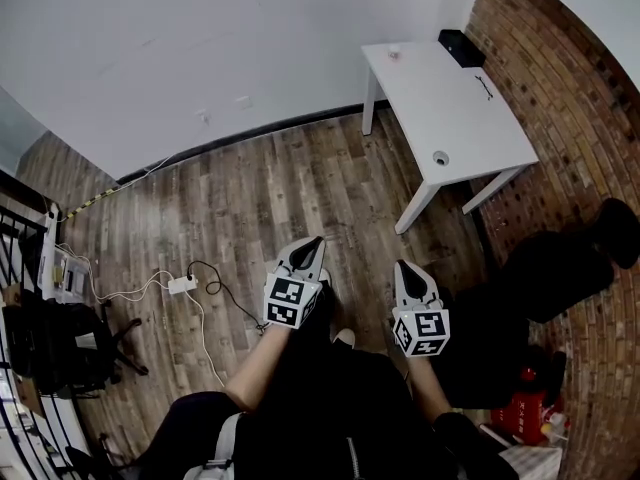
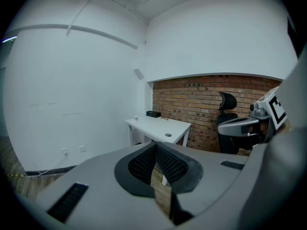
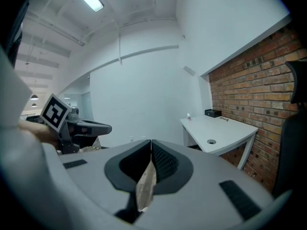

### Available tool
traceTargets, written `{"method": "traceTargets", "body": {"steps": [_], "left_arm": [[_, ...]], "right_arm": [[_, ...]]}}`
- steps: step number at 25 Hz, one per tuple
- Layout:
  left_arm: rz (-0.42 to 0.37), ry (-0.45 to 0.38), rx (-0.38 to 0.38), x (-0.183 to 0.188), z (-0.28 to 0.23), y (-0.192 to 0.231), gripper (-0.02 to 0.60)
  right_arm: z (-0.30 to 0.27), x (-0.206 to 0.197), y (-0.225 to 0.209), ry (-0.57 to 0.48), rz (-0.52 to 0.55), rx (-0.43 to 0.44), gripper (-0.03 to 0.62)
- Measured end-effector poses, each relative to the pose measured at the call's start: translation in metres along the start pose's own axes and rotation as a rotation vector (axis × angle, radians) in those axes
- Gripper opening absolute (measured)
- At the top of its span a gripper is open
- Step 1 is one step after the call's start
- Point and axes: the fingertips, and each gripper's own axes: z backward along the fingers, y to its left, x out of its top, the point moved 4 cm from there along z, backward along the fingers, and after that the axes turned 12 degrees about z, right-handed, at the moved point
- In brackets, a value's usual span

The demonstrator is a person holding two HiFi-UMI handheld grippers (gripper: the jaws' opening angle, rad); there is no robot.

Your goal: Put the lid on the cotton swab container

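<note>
Left tongs (image 1: 312,242) closed with nothing between them, held low by the body over the wood floor (image 1: 250,198). Right tongs (image 1: 404,266) just beside, likewise closed and empty. By my read the task isn't under way: neither container nor lid is within reach. Bench (image 1: 470,128) stands well ahead and off to the right, so the right tongs are the nearer pair. At its far edge: one small pale item (image 1: 393,53), possibly the swab container — too small to tell, long axis unreadable. Beside it, one black box (image 1: 460,46). No separate lid made out. Count: two tongs, one bench.
</note>
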Motion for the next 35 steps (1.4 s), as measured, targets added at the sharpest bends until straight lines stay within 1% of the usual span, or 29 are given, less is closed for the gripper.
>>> {"method": "traceTargets", "body": {"steps": [6, 15, 24, 31, 35], "left_arm": [[-0.011, 0.005, -0.026, 0.006, -0.027, 0.011, 0.015], [-0.005, -0.005, -0.077, 0.040, -0.083, 0.037, 0.015], [0.008, 0.008, -0.132, 0.070, -0.140, 0.081, 0.015], [-0.009, 0.029, -0.166, 0.096, -0.187, 0.117, 0.015], [-0.024, 0.035, -0.171, 0.109, -0.207, 0.143, 0.015]], "right_arm": [[-0.019, 0.001, -0.007, 0.008, -0.007, -0.007, 0.023], [-0.075, 0.017, -0.032, 0.019, -0.001, -0.051, 0.023], [-0.142, 0.044, -0.051, 0.041, -0.008, -0.100, 0.023], [-0.202, 0.058, -0.069, 0.040, -0.031, -0.151, 0.023], [-0.241, 0.068, -0.074, 0.036, -0.016, -0.160, 0.023]]}}
